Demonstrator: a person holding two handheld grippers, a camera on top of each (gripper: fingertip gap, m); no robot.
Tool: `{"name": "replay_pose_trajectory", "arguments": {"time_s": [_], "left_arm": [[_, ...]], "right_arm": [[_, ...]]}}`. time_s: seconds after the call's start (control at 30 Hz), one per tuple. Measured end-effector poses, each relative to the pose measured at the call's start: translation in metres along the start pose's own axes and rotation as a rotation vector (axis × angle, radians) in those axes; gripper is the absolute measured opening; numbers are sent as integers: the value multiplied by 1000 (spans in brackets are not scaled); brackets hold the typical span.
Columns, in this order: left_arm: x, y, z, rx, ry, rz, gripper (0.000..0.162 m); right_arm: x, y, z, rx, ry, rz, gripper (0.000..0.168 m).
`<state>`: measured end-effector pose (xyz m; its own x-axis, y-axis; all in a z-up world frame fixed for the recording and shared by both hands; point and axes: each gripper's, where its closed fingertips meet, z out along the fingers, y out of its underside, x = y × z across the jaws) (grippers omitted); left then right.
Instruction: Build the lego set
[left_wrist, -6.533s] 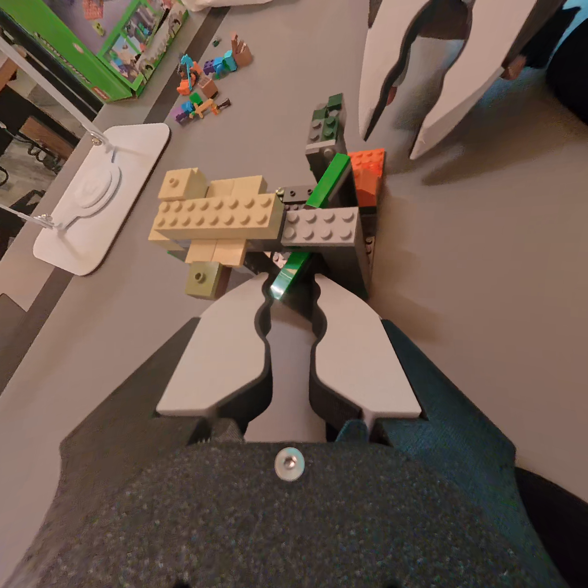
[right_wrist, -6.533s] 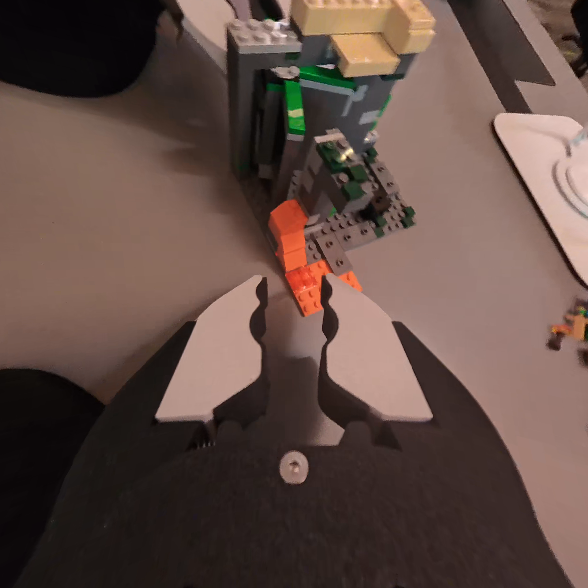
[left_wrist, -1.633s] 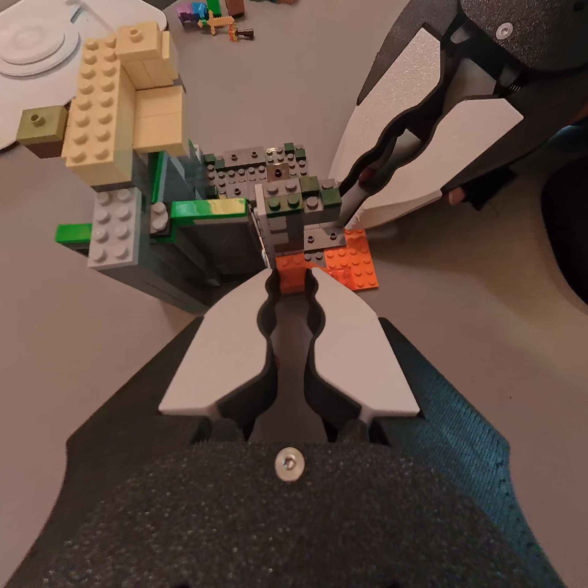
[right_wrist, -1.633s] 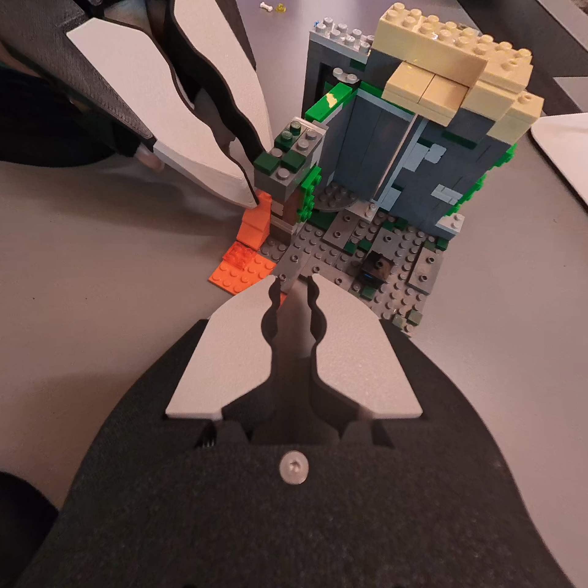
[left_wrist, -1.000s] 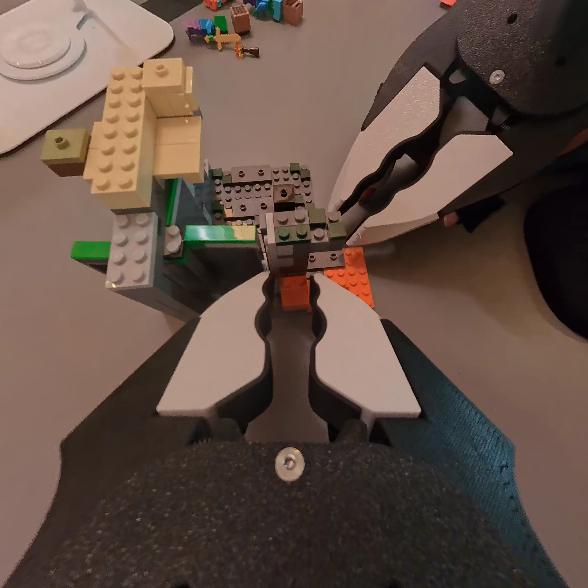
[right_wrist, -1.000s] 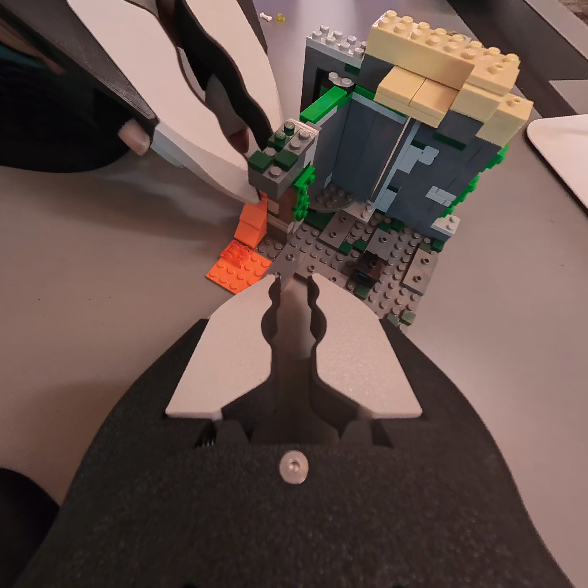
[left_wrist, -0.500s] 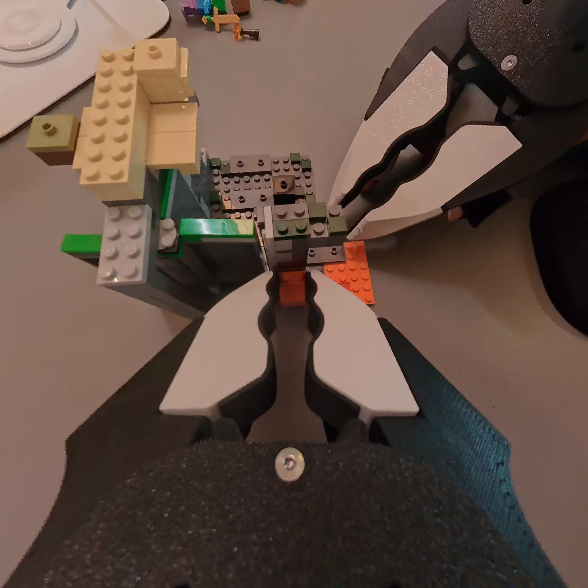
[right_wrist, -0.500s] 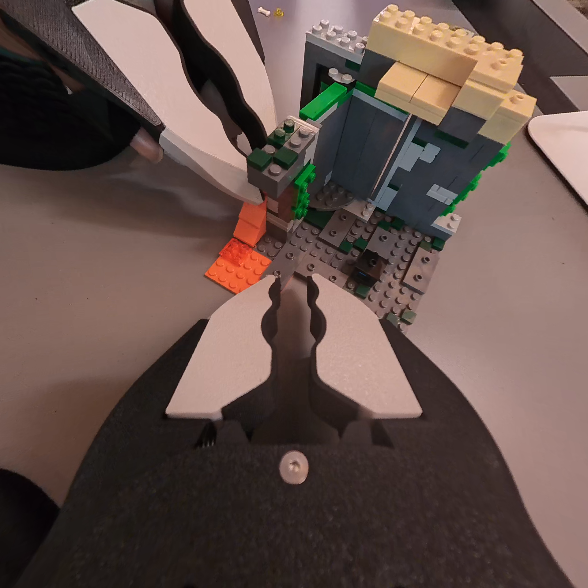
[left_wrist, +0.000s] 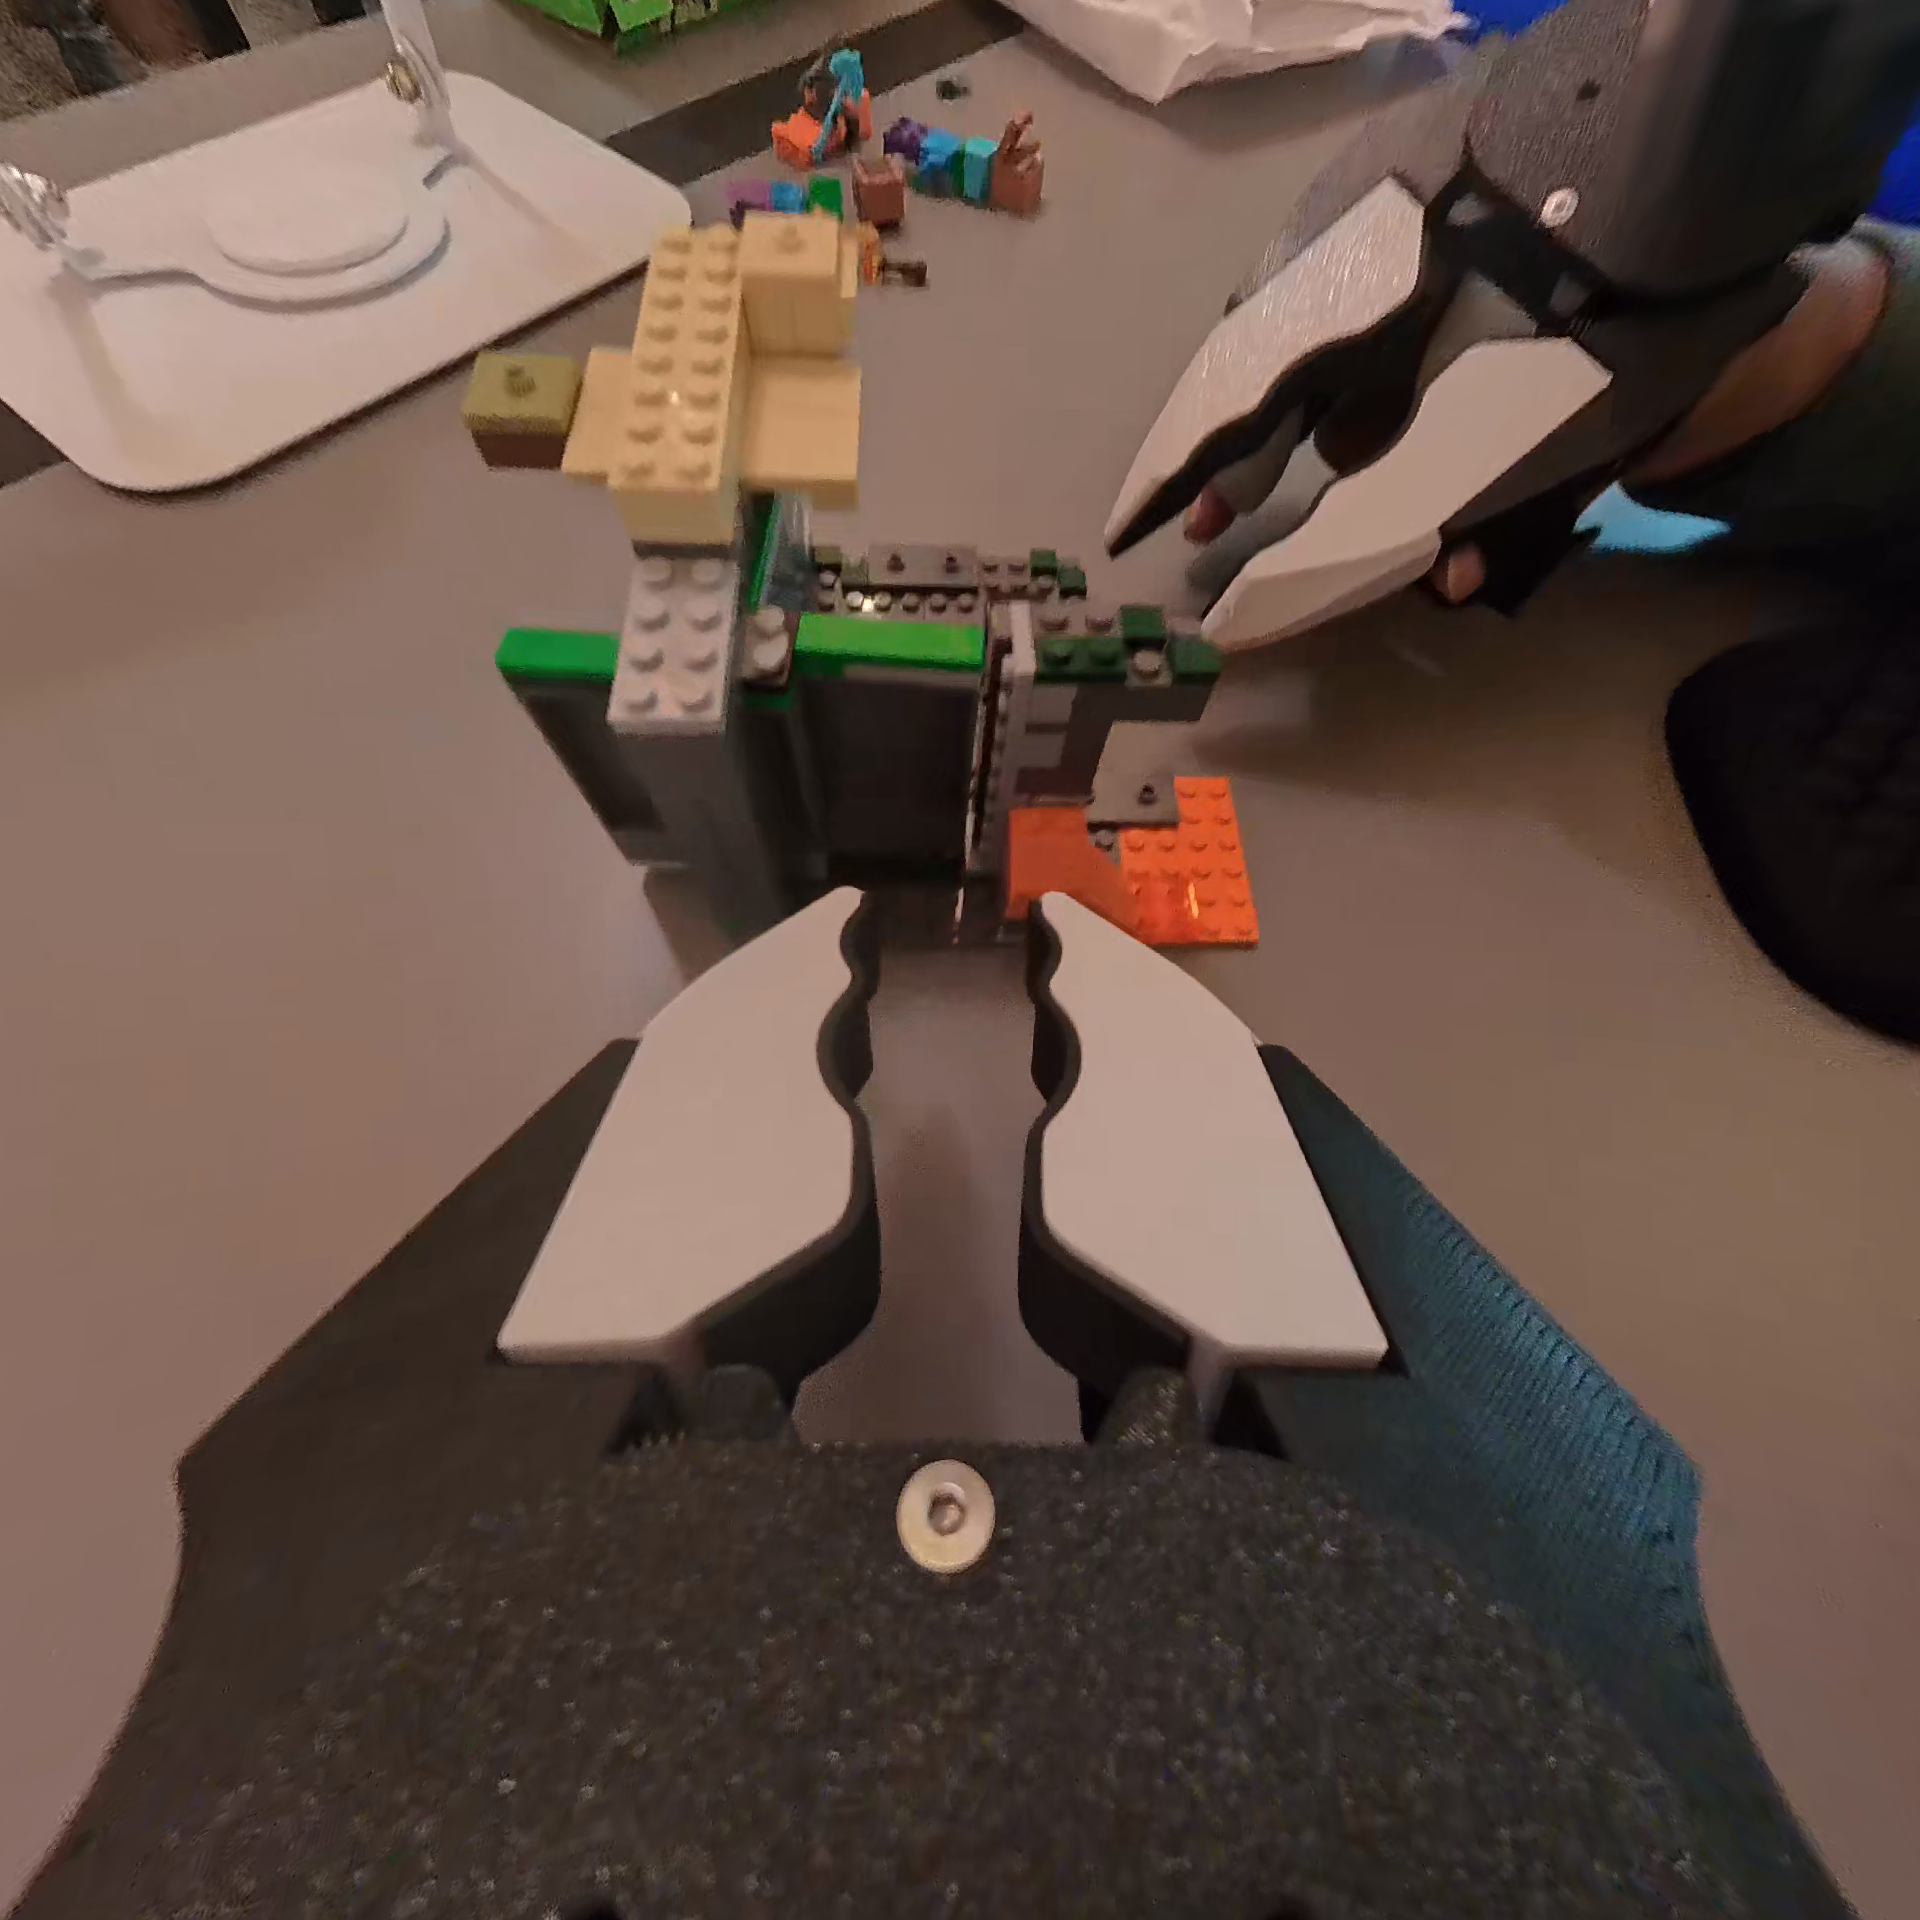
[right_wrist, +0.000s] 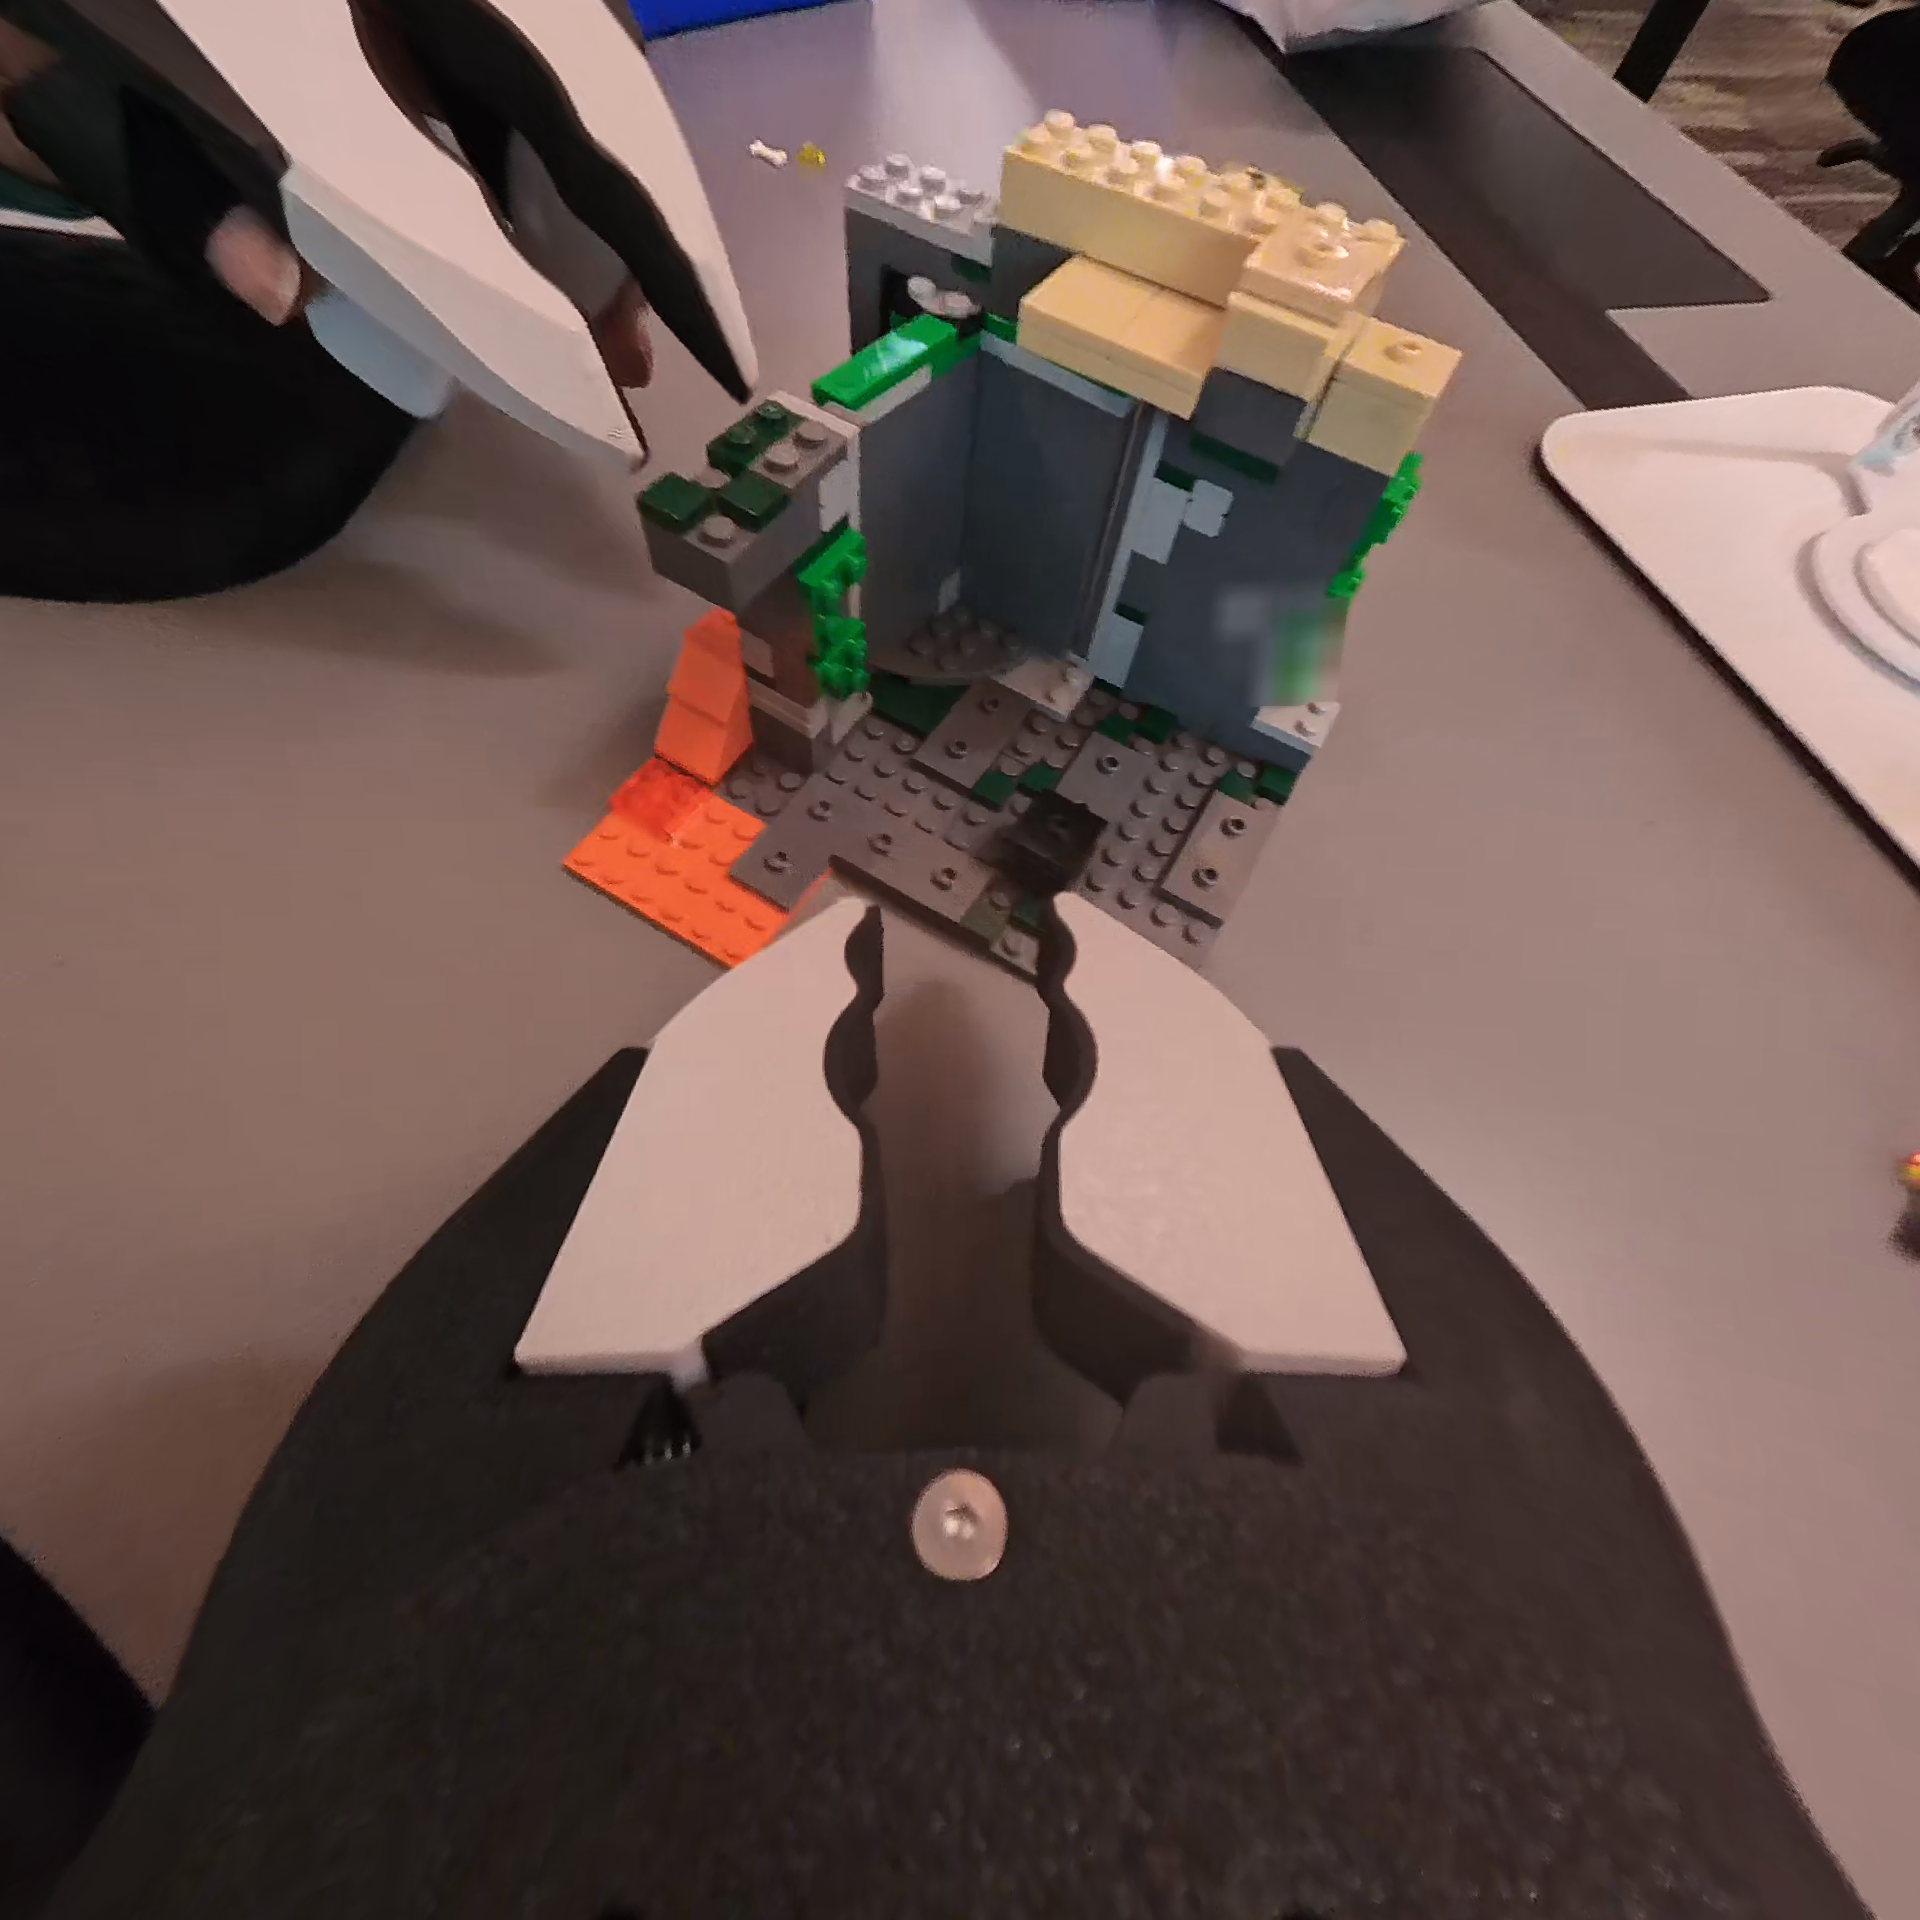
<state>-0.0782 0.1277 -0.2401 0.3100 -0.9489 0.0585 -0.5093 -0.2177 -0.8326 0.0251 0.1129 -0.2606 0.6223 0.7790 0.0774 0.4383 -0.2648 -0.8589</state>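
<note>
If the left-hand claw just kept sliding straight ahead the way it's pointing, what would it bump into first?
Most likely the dark back wall of the lego build, right ahead of the open left gripper; the orange sloped bricks sit just off to one side.

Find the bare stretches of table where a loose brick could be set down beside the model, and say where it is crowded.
Free: the grey table left of the lego model, below the white tray; also the stretch between the orange plate and the dark object. Crowded: beyond the model, around the loose pieces, and where the right gripper hovers.
</note>
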Motion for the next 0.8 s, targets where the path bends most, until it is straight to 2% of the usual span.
{"name": "replay_pose_trajectory", "arguments": {"time_s": [0.23,0.47,0.57,0.67,0.8], "left_arm": [[-23,4,4,-15,-30,4,23],[-37,7,18,-71,-6,26,24],[-43,9,23,-83,-11,46,21],[-51,6,27,-69,-5,43,19],[-60,-2,36,-55,19,31,19]], "right_arm": [[20,2,11,-62,-32,-105,38],[20,0,33,-185,-241,-206,37],[16,2,37,-212,-298,-189,27],[17,1,39,-210,-271,-145,23],[17,2,37,-226,-151,-77,22]]}}
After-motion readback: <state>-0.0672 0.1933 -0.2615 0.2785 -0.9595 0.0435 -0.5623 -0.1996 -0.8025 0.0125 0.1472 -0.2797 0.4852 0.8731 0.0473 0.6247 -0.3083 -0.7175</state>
